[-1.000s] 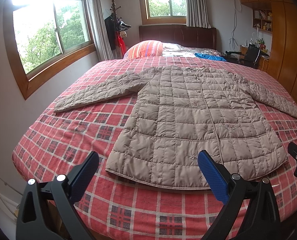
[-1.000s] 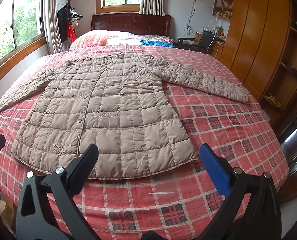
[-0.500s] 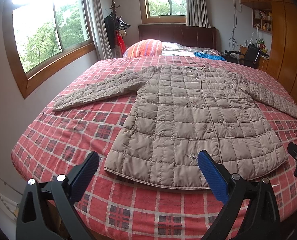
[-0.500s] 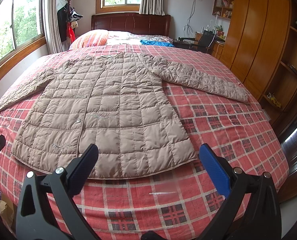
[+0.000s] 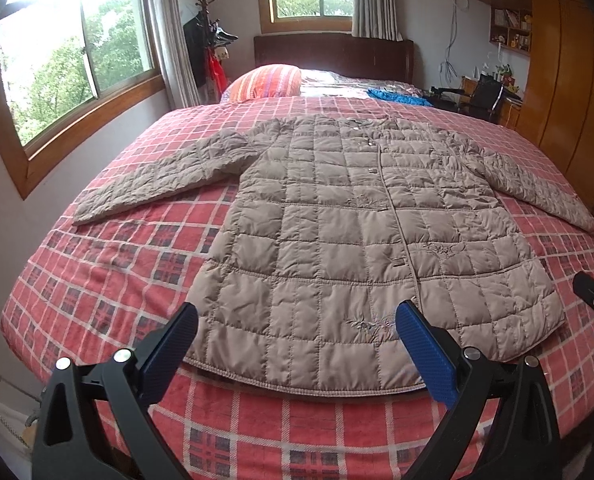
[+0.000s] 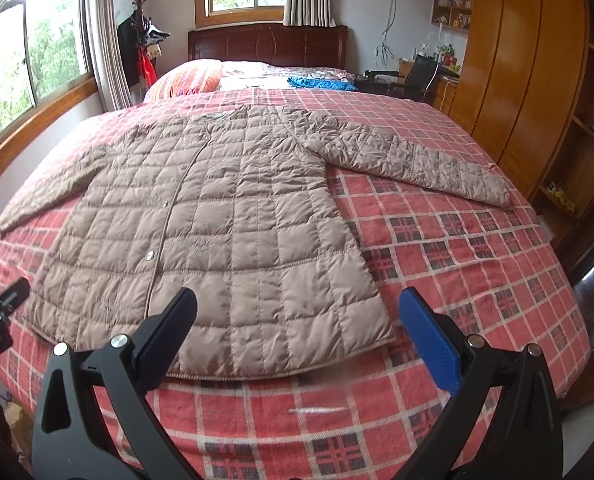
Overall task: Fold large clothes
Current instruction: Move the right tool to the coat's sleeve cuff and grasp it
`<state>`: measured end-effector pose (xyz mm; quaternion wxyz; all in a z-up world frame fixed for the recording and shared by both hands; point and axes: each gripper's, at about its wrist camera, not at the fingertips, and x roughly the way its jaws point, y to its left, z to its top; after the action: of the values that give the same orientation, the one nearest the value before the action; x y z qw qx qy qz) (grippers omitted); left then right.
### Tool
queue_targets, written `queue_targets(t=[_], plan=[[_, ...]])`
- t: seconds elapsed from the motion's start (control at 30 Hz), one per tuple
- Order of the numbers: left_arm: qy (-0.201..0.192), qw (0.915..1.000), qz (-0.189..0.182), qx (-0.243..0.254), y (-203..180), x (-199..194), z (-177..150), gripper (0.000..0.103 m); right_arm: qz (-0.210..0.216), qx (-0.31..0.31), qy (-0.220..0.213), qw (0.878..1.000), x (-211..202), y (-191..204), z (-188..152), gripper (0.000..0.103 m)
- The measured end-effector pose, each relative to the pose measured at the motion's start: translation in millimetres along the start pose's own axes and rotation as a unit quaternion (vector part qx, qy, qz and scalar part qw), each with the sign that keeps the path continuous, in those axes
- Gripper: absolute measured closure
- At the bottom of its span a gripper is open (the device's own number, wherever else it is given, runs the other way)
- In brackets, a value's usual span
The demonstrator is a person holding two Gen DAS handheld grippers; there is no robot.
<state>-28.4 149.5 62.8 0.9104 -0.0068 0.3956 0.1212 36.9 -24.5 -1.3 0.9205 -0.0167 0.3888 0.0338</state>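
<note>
Quilted tan coat (image 5: pixel 337 240) is laid out flat on the bed (image 5: pixel 109 272), front up and buttoned, both sleeves spread out to the sides, hem at the near edge. No fold made yet, so I'd say this is the very start, just lining up for the first grab

Left gripper (image 5: pixel 297 332) hovers over the hem on the left half, fingers wide apart and holding nothing. Right gripper (image 6: pixel 297 316) is the same deal over the right half of the hem, fingers spread wide, empty. Neither touches the fabric

Next move is probably getting a sleeve (image 6: pixel 417 160) folded in across the body, or pinching the hem corners and bringing them up toward the collar. Either way the fingers have to come down and close on a puffy edge, and this padded stuff looks slippery and springy, so it may want to pop back open

Bed has a red plaid cover, soft surface, so some give under the fingers. Striped pillow (image 5: pixel 265 80) and something blue (image 6: pixel 321 83) sit up by the headboard, well clear. Windows on the left, wood wardrobe (image 6: pixel 517 80) on the right
</note>
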Motion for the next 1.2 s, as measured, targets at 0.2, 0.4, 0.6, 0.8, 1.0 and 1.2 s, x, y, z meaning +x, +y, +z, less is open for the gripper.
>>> queue_targets(t=[0.2,0.4,0.6,0.8,1.0,1.2], plan=[[0.023,0.9978,-0.038,0.049,-39,39,45,0.004,-0.027,0.051,-0.031,0.998,22,-75,35,0.003],[0.003,0.9932,-0.087,0.077,-92,73,104,0.004,-0.094,0.101,-0.046,0.989,49,-175,82,0.003],[0.021,0.9859,-0.149,0.074,-158,115,161,0.005,-0.112,0.173,-0.002,0.979,95,-289,117,0.003],[0.058,0.9781,-0.182,0.083,-226,166,198,0.016,-0.114,0.199,0.065,0.971,162,-369,128,0.003],[0.094,0.9761,-0.183,0.071,-259,211,210,0.020,-0.089,0.234,0.118,0.961,221,-406,123,0.003],[0.131,0.9703,-0.196,0.054,-272,250,214,0.033,-0.064,0.255,0.137,0.955,256,-422,121,0.003]])
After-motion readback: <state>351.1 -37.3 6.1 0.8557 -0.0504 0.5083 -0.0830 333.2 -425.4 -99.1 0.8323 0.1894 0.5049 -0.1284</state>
